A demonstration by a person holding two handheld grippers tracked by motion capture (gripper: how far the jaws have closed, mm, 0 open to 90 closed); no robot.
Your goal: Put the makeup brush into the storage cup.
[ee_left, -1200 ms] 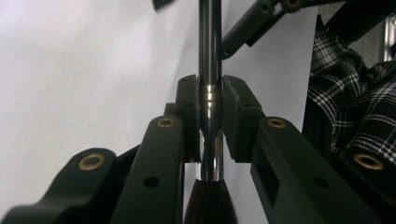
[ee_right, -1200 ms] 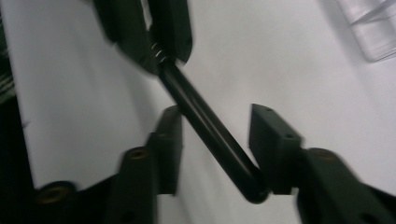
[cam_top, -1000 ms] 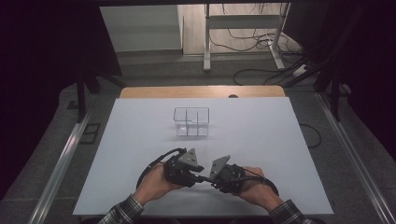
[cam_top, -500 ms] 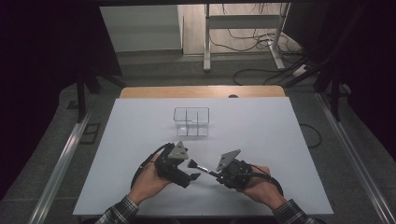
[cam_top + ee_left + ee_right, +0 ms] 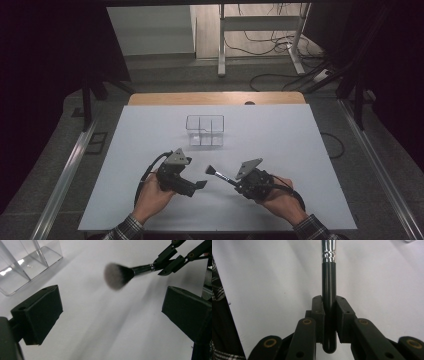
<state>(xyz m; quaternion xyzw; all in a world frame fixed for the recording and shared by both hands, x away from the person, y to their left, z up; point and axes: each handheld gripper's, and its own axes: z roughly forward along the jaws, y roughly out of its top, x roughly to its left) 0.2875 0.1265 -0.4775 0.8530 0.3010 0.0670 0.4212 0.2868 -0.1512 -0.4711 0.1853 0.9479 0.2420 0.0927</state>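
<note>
A makeup brush (image 5: pixel 218 174) with a black handle, silver ferrule and dark bristles hangs just above the white table (image 5: pixel 300 150). My right gripper (image 5: pixel 236 183) is shut on the butt end of its handle (image 5: pixel 329 282), and the jaws (image 5: pixel 329 303) press it from both sides. The bristle head (image 5: pixel 116 276) points toward my left gripper (image 5: pixel 199 185). That gripper (image 5: pixel 112 312) is open with nothing between its jaws, a short way below the head. The right gripper (image 5: pixel 172 261) also appears at the upper right of the left gripper view.
A clear plastic organizer (image 5: pixel 205 131) with divided compartments stands at the table's middle, beyond both hands, and its corner (image 5: pixel 25 262) is at the upper left of the left gripper view. A wooden strip (image 5: pixel 215 98) edges the far side of the table.
The two grippers were close together and have drawn apart. The left one has pulled back to the left and stands open off the brush. The right one holds the brush.
</note>
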